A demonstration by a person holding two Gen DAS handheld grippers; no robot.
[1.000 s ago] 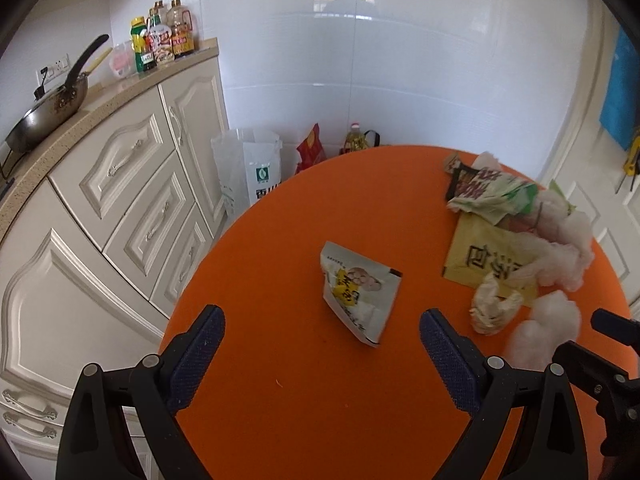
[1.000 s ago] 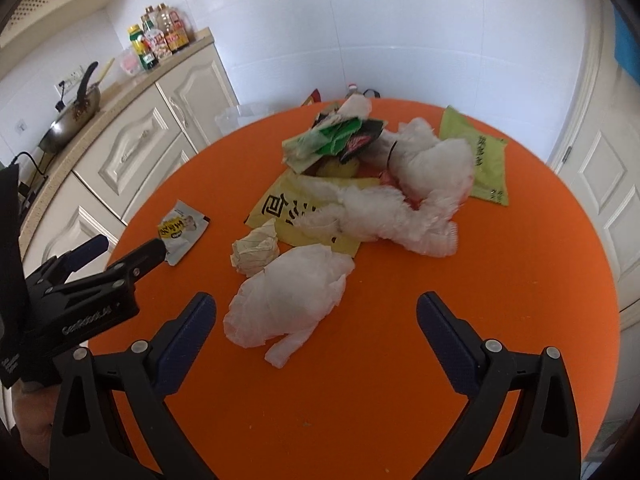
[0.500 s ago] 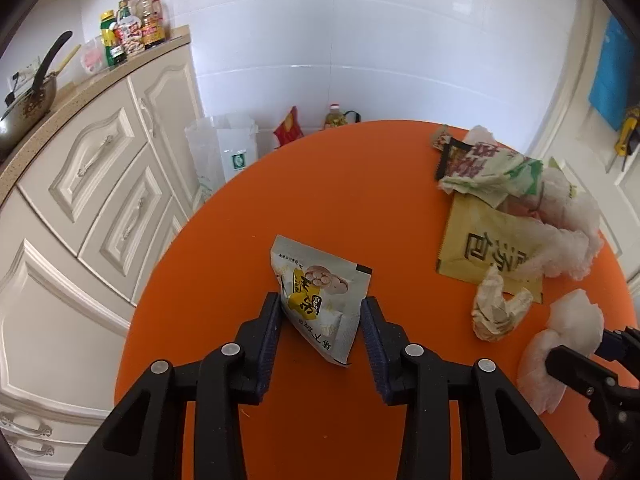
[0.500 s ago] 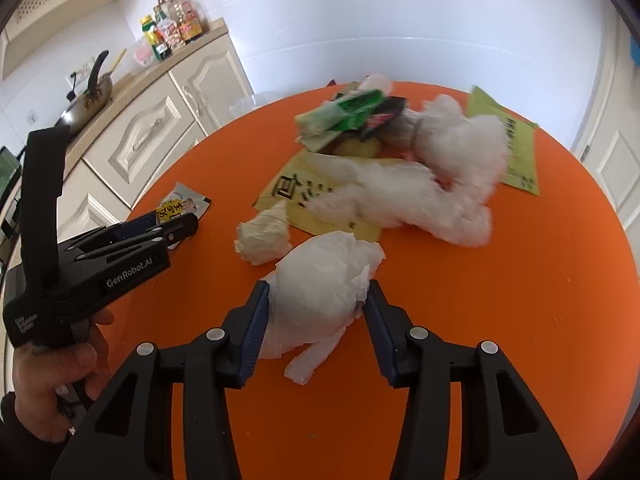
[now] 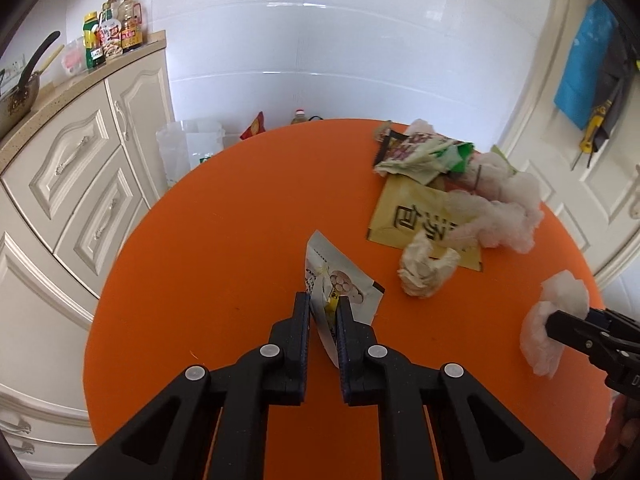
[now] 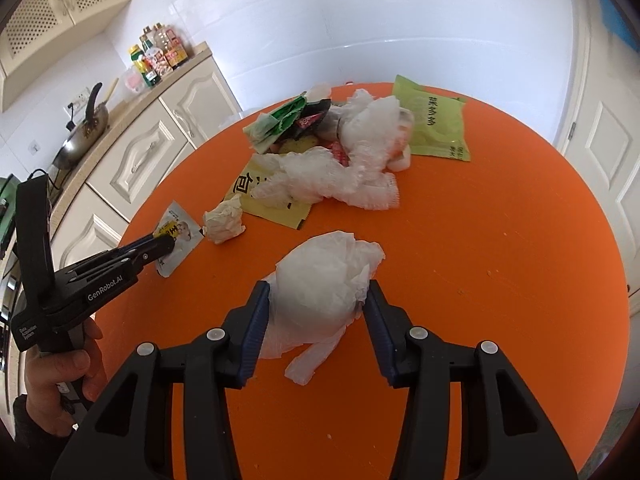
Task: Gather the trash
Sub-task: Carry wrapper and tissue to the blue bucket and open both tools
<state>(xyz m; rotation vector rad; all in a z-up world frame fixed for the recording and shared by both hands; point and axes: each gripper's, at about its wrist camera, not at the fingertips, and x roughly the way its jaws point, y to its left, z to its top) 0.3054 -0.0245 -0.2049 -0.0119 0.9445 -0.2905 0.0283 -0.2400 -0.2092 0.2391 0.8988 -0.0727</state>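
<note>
Orange table is carrying all the trash. The left gripper, jaws just closing, is pinching a snack wrapper near the table's middle, while the right gripper is squeezing a crumpled white plastic bag beside it.

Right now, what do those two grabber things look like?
Both are black plastic. The left gripper and right gripper each have two angular fingers joined with silver rivets and lined with ribbed dark blue pads. The right camera shows white "GenRobot.AI" lettering on the left gripper's side. The hand holding it has a dark sleeve.
</note>
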